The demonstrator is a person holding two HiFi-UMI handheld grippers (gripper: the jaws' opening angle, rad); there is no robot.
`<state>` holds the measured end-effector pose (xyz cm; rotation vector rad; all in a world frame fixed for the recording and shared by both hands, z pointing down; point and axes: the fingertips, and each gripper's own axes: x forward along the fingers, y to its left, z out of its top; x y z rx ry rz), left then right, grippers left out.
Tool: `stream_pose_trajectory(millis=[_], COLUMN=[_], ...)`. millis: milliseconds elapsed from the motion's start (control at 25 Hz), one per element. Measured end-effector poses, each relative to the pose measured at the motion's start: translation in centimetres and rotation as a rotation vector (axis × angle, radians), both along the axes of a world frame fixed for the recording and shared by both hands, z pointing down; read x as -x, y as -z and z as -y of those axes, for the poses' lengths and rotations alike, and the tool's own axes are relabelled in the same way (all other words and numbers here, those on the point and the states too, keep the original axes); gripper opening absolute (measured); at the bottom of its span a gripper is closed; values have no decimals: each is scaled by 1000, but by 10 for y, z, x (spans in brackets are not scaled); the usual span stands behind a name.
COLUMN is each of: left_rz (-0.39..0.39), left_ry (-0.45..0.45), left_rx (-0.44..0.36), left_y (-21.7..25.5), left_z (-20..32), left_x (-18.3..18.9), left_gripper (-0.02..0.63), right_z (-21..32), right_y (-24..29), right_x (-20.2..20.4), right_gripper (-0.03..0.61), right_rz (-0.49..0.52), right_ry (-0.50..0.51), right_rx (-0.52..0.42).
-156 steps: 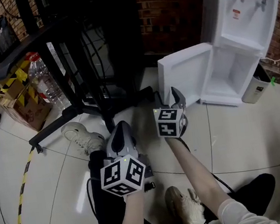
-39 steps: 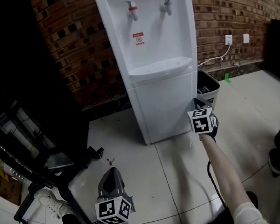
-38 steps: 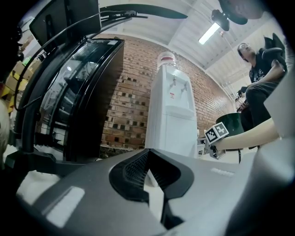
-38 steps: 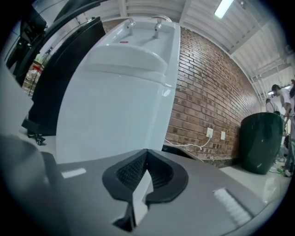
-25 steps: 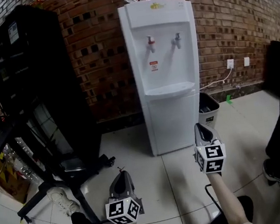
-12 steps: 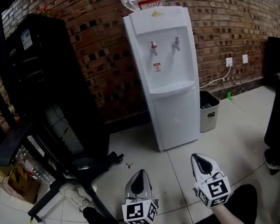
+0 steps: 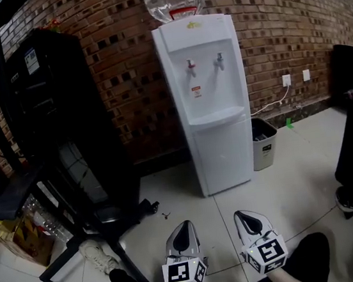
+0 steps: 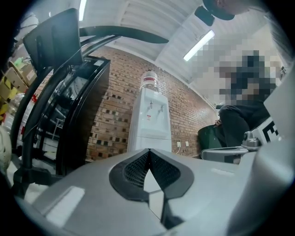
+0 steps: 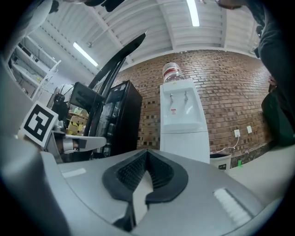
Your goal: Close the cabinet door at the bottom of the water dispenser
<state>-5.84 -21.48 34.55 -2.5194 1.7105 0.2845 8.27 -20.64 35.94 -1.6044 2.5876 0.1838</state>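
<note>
We see open tiled floor (image 7: 198,208) leading straight ahead to the water dispenser (image 7: 214,106). A black cabinet (image 7: 63,113) and a stand base (image 7: 112,215) crowd the left, and a bin (image 7: 264,143) sits just beside the dispenser's right.

water dispenser (image 7: 213,100): glossy white plastic | wall (image 7: 270,21): rough brick | floor (image 7: 296,166): glossy tile
</note>
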Motion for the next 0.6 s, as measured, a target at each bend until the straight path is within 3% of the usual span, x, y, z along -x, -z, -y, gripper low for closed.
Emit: stream_pose_trajectory(millis=[600], left_rz=[-28], left_ry=[-26], left_rx=[13], left_y=[2], left_z=[4], left_x=[-9], left_gripper=[14], right_z=[2], right_y=[2], right_x=[-4], right_gripper=[0], right_rz=[7], right_ry=[-8], right_rx=[-12])
